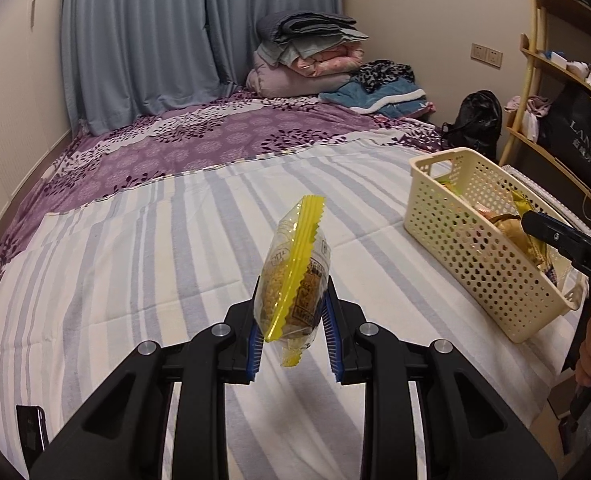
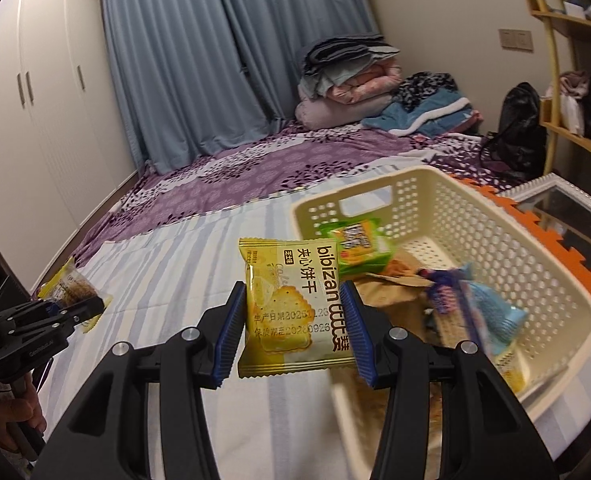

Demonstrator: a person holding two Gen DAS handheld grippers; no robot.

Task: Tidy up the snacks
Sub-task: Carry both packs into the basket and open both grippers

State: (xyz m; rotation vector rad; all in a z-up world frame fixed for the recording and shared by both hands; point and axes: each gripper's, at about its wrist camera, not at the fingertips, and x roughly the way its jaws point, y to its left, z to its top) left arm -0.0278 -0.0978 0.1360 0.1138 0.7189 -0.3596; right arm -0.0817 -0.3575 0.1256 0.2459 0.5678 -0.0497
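— Left gripper [image 1: 293, 322] is clamping its blue pads on a clear packet with a yellow seal strip [image 1: 295, 272], holding it up over the striped sheet [image 1: 135, 260] near the middle of the bed. What is the other claw doing?

— Right gripper [image 2: 293, 330] is squeezing a yellow biscuit packet [image 2: 291, 308] flat between its pads, and that packet is hanging just at the near left rim of the cream basket [image 2: 475, 216].

— What is lying around the basket?

— It is sitting by the bed's right edge, already holding a green packet [image 2: 357, 246], a brown one and a light blue one [image 2: 495, 312]. An orange foam mat [image 2: 535, 224] and a white-framed glass top [image 2: 567, 204] are showing just beyond its far wall.

— Is anything crowding the space between the two hands?

— Nothing is lying on the stripes there; the sheet is running open toward the purple patterned cover [image 1: 199, 140]. Folded bedding [image 1: 307, 56] is piling up at the far corner by the curtain [image 1: 135, 40], well apart from both packets. A shelf [image 1: 555, 80] and a black bag [image 1: 477, 120] are standing past the bed's right edge.
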